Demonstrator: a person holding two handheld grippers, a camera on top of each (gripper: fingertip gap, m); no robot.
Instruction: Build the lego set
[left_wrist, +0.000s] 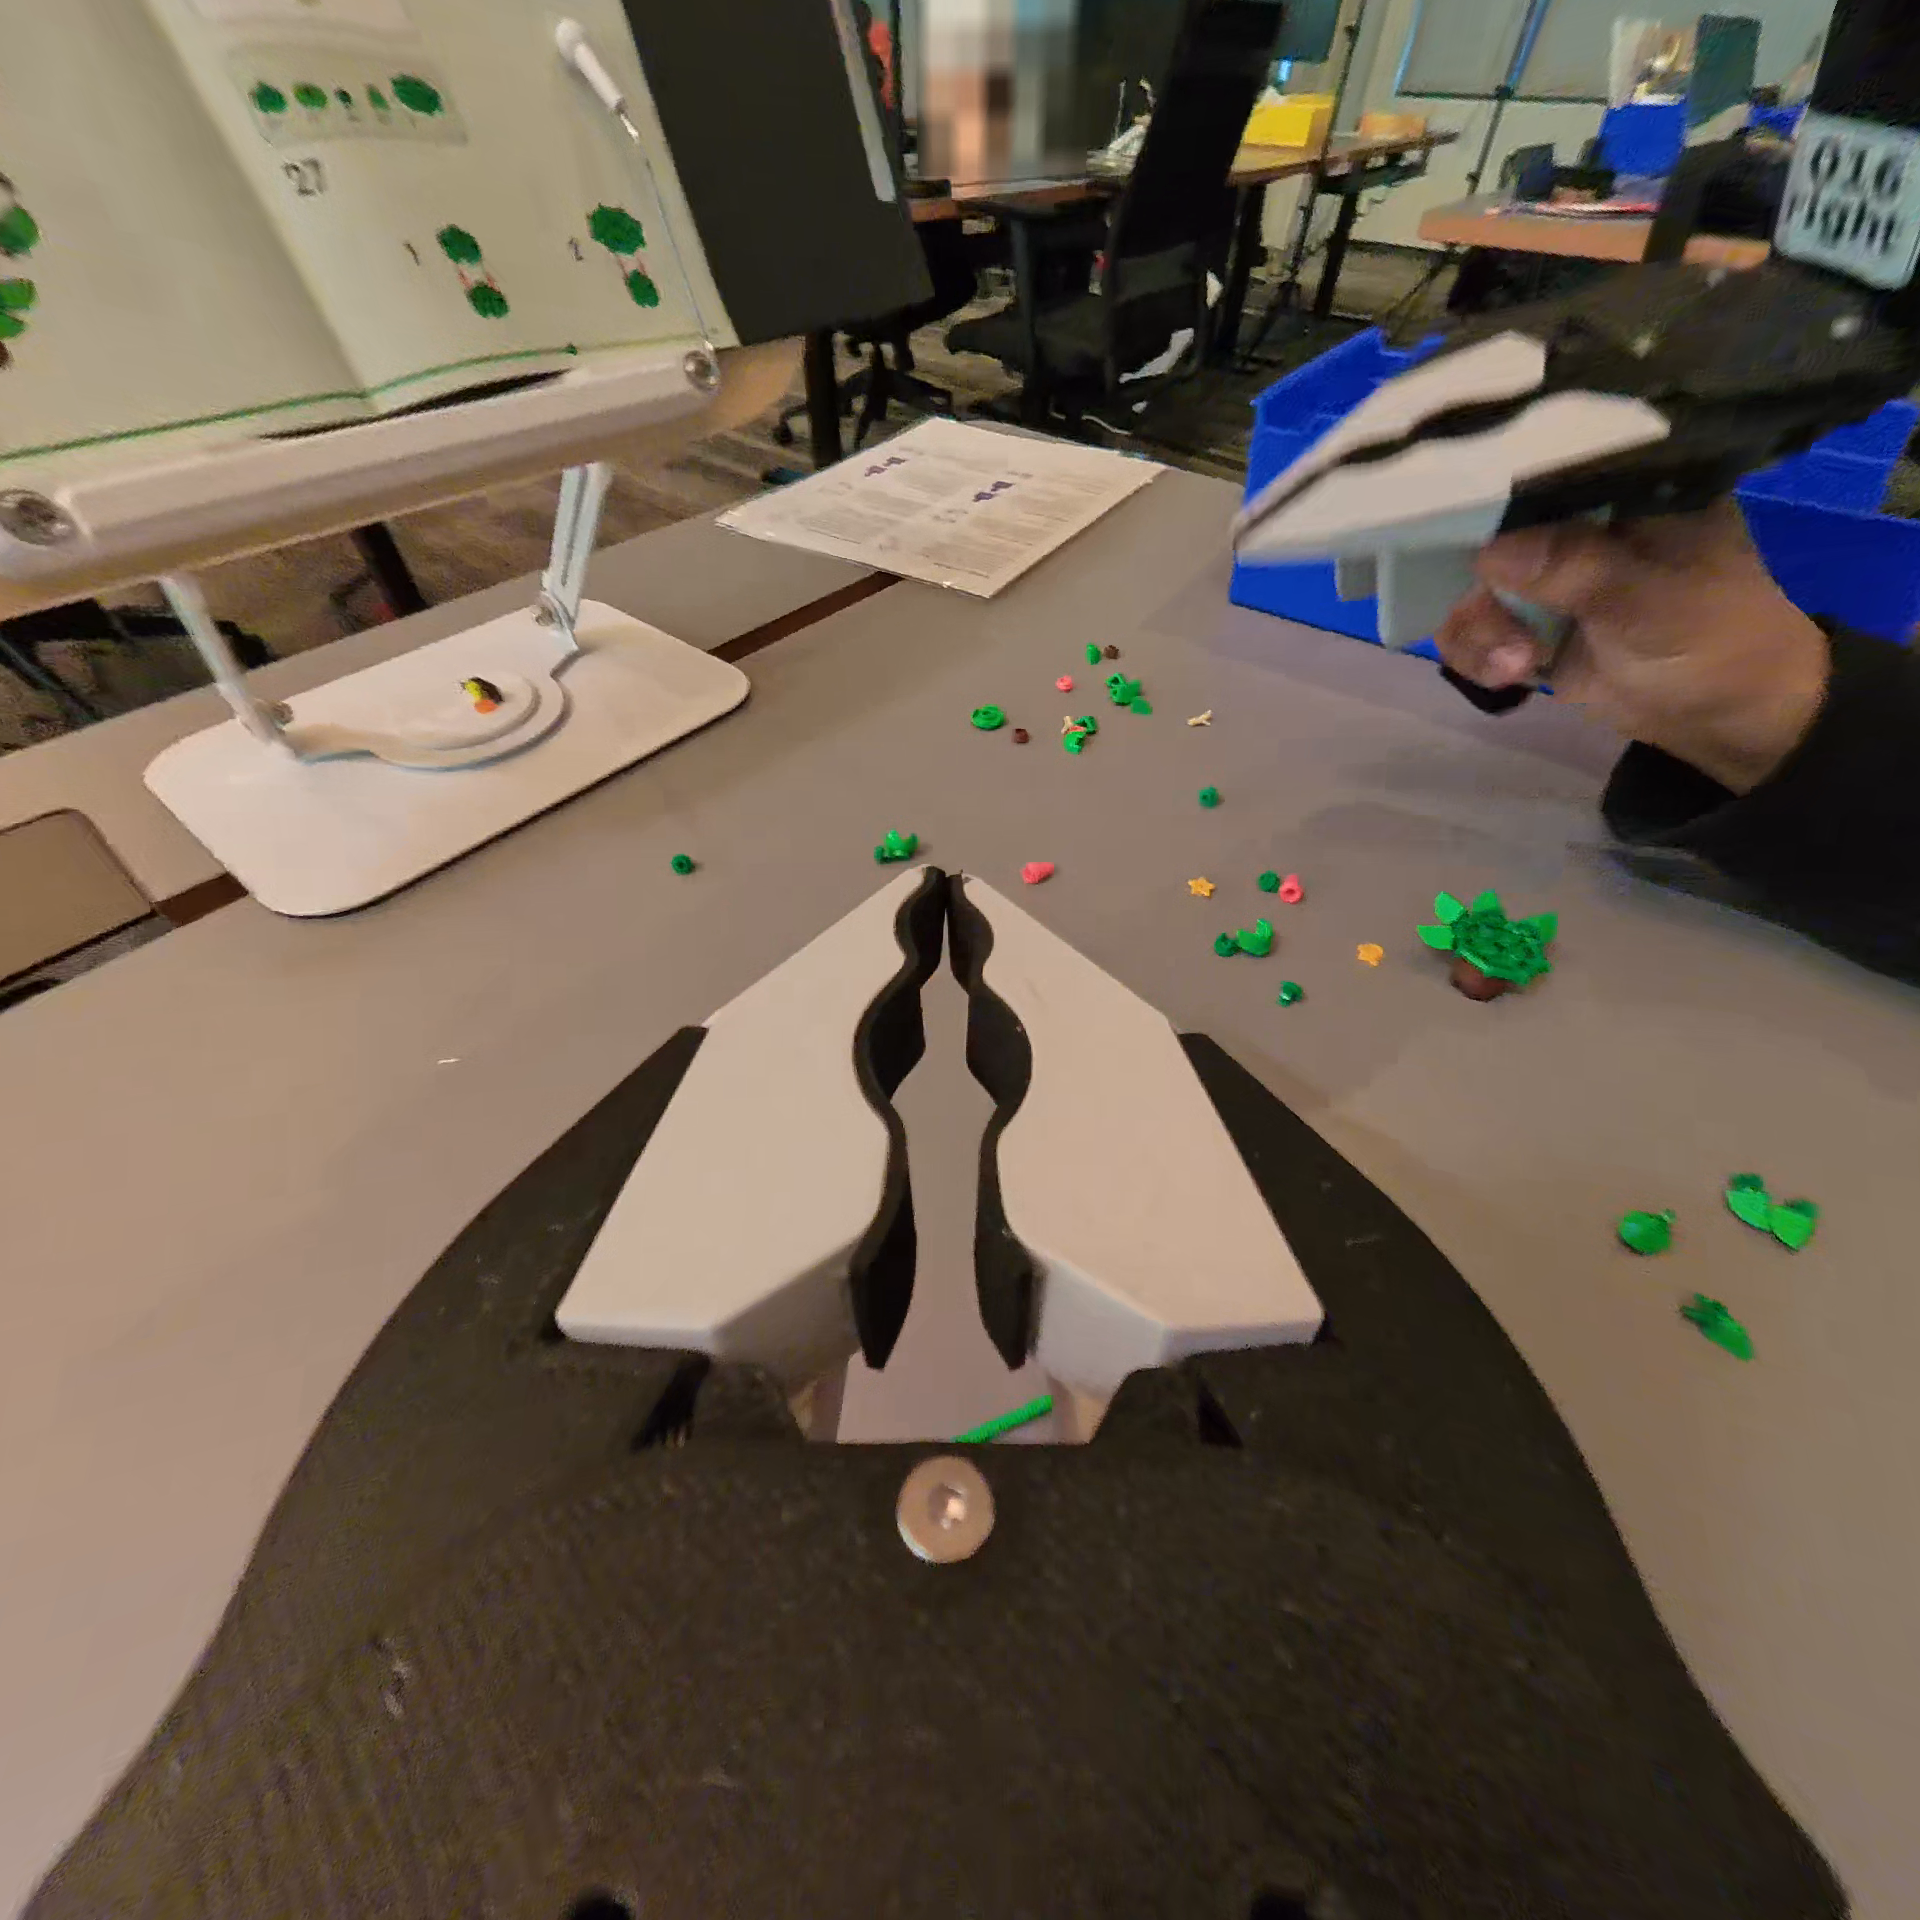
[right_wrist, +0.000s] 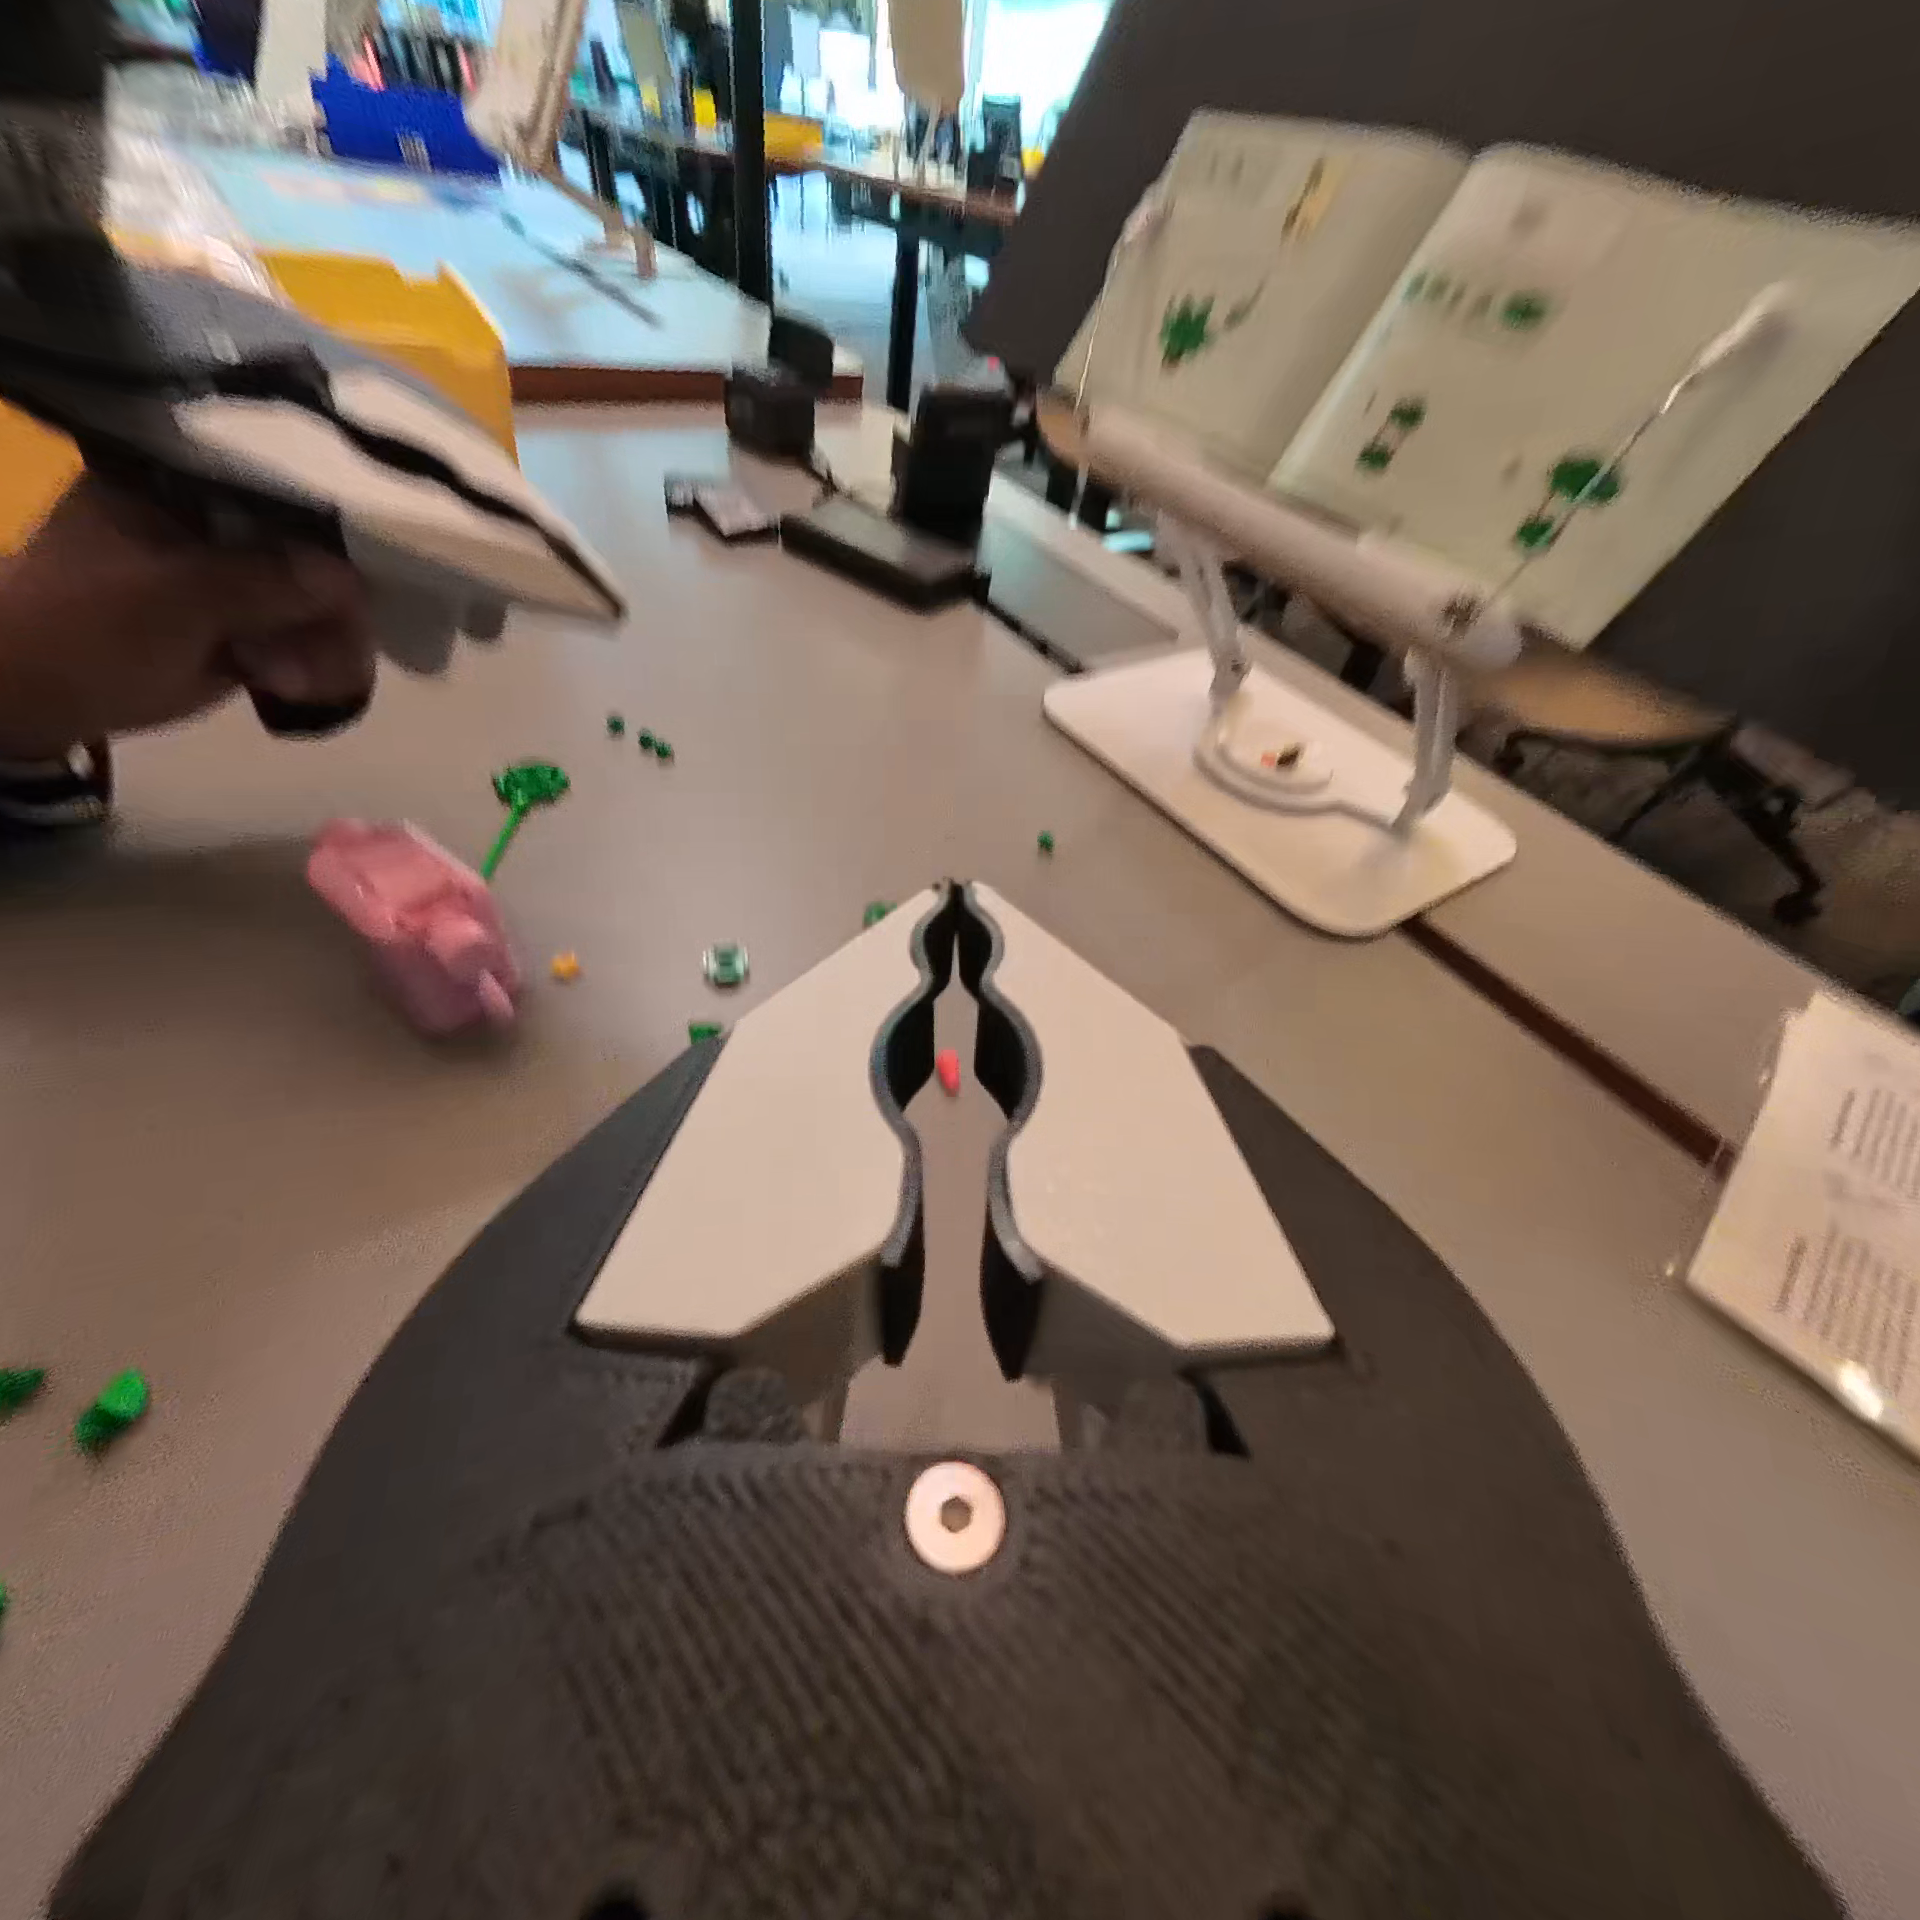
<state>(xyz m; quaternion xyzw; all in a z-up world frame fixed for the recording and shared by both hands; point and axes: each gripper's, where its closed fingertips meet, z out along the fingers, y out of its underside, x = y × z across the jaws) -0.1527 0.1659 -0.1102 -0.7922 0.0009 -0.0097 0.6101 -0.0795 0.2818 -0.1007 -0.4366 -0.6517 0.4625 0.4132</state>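
Step judged as between placements, choosing the next piece. Instruction booklet (left_wrist: 312, 208) on white stand at 10 o'clock. Left gripper (left_wrist: 948, 883) closed, empty, above grey table (left_wrist: 312, 1091). Loose green pieces (left_wrist: 1242, 940) at 1 o'clock, leafy assembly (left_wrist: 1488, 940) at 2. Right gripper (right_wrist: 958, 891) closed, empty. Next: opening over one small piece.

At frame centre, bright green leaf pieces (left_wrist: 1484, 935) dot the plain grey table (left_wrist: 312, 1143), beside a blue bin (left_wrist: 1309, 436) upper right, and a pink block (right_wrist: 416, 925) mid-left.
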